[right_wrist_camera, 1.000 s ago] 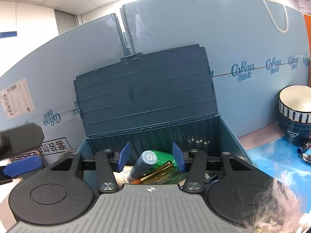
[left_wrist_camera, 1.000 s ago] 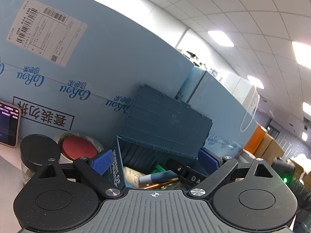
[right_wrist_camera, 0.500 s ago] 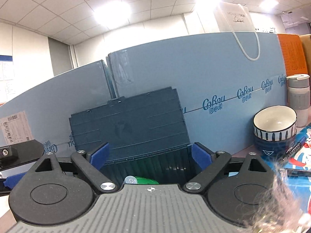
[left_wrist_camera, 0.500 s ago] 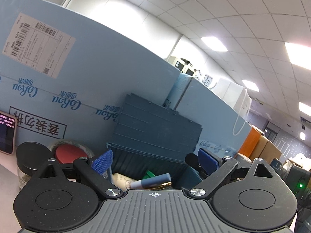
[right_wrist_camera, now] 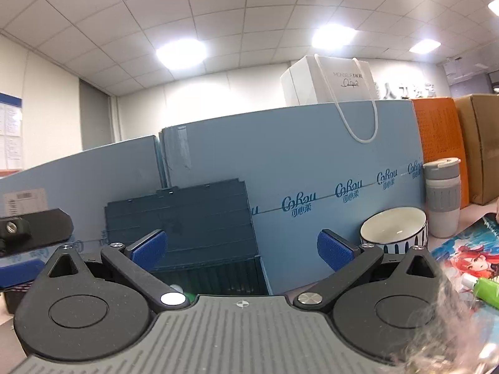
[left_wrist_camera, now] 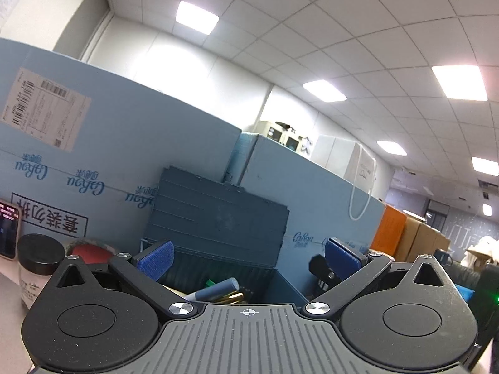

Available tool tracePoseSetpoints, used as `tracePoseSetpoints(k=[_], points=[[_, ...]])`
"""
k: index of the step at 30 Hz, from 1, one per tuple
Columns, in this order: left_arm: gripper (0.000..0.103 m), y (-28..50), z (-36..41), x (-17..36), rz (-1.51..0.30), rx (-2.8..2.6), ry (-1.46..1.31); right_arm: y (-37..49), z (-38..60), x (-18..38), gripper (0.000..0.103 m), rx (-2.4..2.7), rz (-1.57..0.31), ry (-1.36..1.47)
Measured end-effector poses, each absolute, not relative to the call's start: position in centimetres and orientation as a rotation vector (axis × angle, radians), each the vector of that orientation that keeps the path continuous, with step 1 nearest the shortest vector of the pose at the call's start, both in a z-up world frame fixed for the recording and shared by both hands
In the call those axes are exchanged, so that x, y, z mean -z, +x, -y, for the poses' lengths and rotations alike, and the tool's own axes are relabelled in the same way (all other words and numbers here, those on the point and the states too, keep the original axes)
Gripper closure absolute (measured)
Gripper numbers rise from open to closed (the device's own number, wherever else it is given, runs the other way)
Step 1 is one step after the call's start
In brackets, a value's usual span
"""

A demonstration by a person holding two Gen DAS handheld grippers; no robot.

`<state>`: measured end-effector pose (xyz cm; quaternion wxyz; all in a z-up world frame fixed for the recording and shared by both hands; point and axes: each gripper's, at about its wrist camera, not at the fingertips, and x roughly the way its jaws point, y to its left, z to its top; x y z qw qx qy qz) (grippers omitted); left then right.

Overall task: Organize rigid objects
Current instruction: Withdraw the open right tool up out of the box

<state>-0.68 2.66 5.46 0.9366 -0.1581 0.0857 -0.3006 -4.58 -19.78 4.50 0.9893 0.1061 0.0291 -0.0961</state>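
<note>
A dark blue storage box (left_wrist_camera: 218,224) stands with its lid up against the blue partition; it also shows in the right wrist view (right_wrist_camera: 187,227). Inside lie a blue-capped marker (left_wrist_camera: 215,290), a gold tube (left_wrist_camera: 232,297) and something green. My left gripper (left_wrist_camera: 248,258) is open and empty, held in front of and above the box. My right gripper (right_wrist_camera: 241,251) is open and empty, raised before the box. Part of the left gripper (right_wrist_camera: 34,233) shows at the left edge of the right wrist view.
A black-lidded jar (left_wrist_camera: 39,265), a red-lidded tin (left_wrist_camera: 90,252) and a phone (left_wrist_camera: 7,233) stand left of the box. A stacked bowl (right_wrist_camera: 393,230), a grey-white tumbler (right_wrist_camera: 443,196), a printed mat (right_wrist_camera: 467,258) and a green tube (right_wrist_camera: 486,290) are to the right.
My right gripper opened, letting go of the marker into the box, then drew back and up. My left gripper also pulled back and tilted up, staying open.
</note>
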Motion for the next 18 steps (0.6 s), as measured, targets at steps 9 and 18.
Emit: tracePoseSetpoints(k=[9,18], points=[[0.000,-1.6,-2.0,-3.0,-0.053,0.426,-0.271,-5.7,20.1,-2.6,0.000,0.191,-0.006,0.181],[0.000,-2.0,-0.1,-1.1,0.025,0.227,-0.124,-6.5,19.9,-0.9,0.000,0.195,0.102,0.175]])
